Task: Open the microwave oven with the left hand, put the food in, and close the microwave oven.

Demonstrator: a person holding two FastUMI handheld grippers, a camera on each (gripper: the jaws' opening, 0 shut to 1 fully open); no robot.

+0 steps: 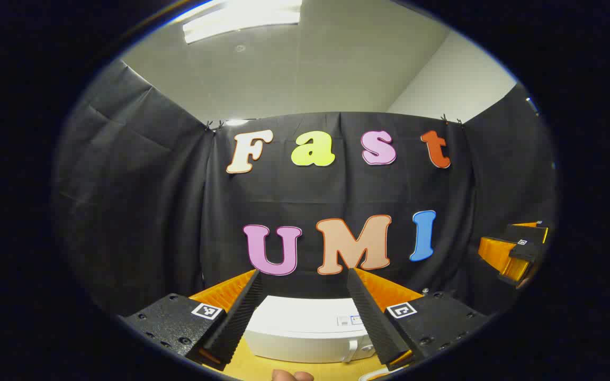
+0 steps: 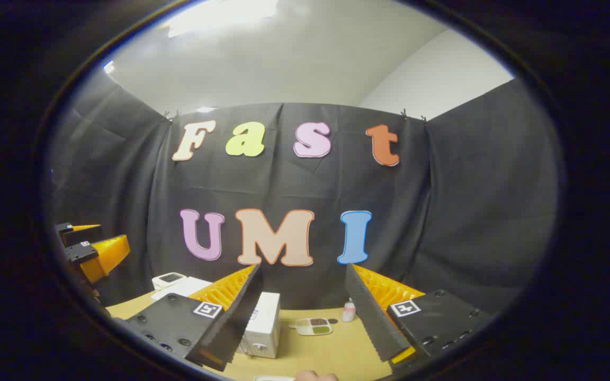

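- Black cloth wall (image 1: 141,211) across the back, pale ceiling above with a lit lamp (image 1: 241,21) at 11 o'clock in left gripper view.
- Wooden table (image 2: 331,352) at 6 o'clock in right gripper view.
- White microwave oven (image 1: 305,328) on the table, door closed, at 6 o'clock in left gripper view, seen between that gripper's two fingers, apart from both; handle toward its right end.
- Same microwave oven (image 2: 262,325) at 7 o'clock in right gripper view, partly hidden behind that gripper's left finger.
- Left gripper (image 1: 303,275) held up, fingers spread wide, gripping nothing; also seen far off at 9 o'clock in right gripper view (image 2: 90,248), state there unclear.
- Right gripper (image 2: 303,270) fingers spread wide, nothing between them; also at 3 o'clock in left gripper view (image 1: 517,251), too small to judge.
- Small white device (image 2: 169,279) at 8 o'clock in right gripper view, behind the oven.
- Food tray (image 2: 313,326) with compartments, flat on table at 6 o'clock in right gripper view, just right of the oven, not touching it.
- Small pale bottle (image 2: 348,311) upright, near the tray's far right side.
- Fingertip (image 1: 292,375) of a hand at bottom edge, 6 o'clock, left gripper view.
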